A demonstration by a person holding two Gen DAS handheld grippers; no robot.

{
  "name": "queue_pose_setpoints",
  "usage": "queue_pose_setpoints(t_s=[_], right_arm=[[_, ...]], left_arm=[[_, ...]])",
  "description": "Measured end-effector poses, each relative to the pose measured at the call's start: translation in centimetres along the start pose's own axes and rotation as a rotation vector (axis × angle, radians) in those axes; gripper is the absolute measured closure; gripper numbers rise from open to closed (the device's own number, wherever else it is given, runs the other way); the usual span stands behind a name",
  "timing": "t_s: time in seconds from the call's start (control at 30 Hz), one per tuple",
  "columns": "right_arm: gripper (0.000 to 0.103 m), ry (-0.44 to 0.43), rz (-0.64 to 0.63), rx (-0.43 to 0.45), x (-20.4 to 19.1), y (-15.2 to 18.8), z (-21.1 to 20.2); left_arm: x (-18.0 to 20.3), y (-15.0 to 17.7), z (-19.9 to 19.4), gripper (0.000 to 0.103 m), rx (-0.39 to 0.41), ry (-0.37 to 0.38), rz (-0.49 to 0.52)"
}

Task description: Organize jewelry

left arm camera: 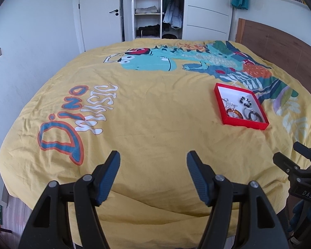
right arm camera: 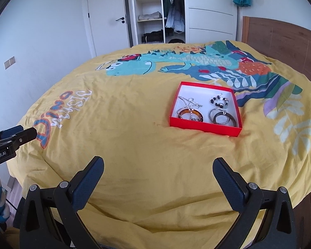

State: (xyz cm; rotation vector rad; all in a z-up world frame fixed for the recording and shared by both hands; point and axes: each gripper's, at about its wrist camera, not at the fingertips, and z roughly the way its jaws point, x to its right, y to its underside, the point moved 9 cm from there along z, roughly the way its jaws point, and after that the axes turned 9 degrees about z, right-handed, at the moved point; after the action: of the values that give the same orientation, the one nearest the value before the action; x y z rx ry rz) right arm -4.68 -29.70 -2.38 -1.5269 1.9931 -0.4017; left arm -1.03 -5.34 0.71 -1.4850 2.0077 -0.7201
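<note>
A shallow red box point(left arm camera: 244, 123) point(right arm camera: 205, 127) with a white inside lies on the yellow bedspread, right of centre. In it lie an amber bangle point(left arm camera: 233, 112) point(right arm camera: 190, 114), a dark bangle with silver hoops point(left arm camera: 253, 115) point(right arm camera: 222, 117), a silver chain point(right arm camera: 189, 102) and black-and-white bead pieces point(left arm camera: 245, 101) point(right arm camera: 218, 101). My left gripper point(left arm camera: 153, 159) is open and empty above the bed's near edge. My right gripper point(right arm camera: 158, 166) is open and empty, nearer the box. Each gripper also shows at the side of the other's view point(left arm camera: 296, 155) point(right arm camera: 16, 134).
The yellow dinosaur-print bedspread point(left arm camera: 155, 114) point(right arm camera: 134, 145) covers the whole bed. A wooden headboard point(left arm camera: 280, 45) point(right arm camera: 280, 35) stands at the right. An open wardrobe point(left arm camera: 155, 10) point(right arm camera: 159, 10) and a white door point(left arm camera: 99, 14) stand beyond the far edge.
</note>
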Motion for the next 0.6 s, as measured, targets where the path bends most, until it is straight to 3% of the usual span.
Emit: queue_pose_setpoints(t_s=[0.6], right_arm=[[0.0, 0.034, 0.006, -0.046, 1.3, 0.7, 3.0]], left_arm=[[0.0, 0.8, 3.5, 0.038, -0.065, 0.005, -0.009]])
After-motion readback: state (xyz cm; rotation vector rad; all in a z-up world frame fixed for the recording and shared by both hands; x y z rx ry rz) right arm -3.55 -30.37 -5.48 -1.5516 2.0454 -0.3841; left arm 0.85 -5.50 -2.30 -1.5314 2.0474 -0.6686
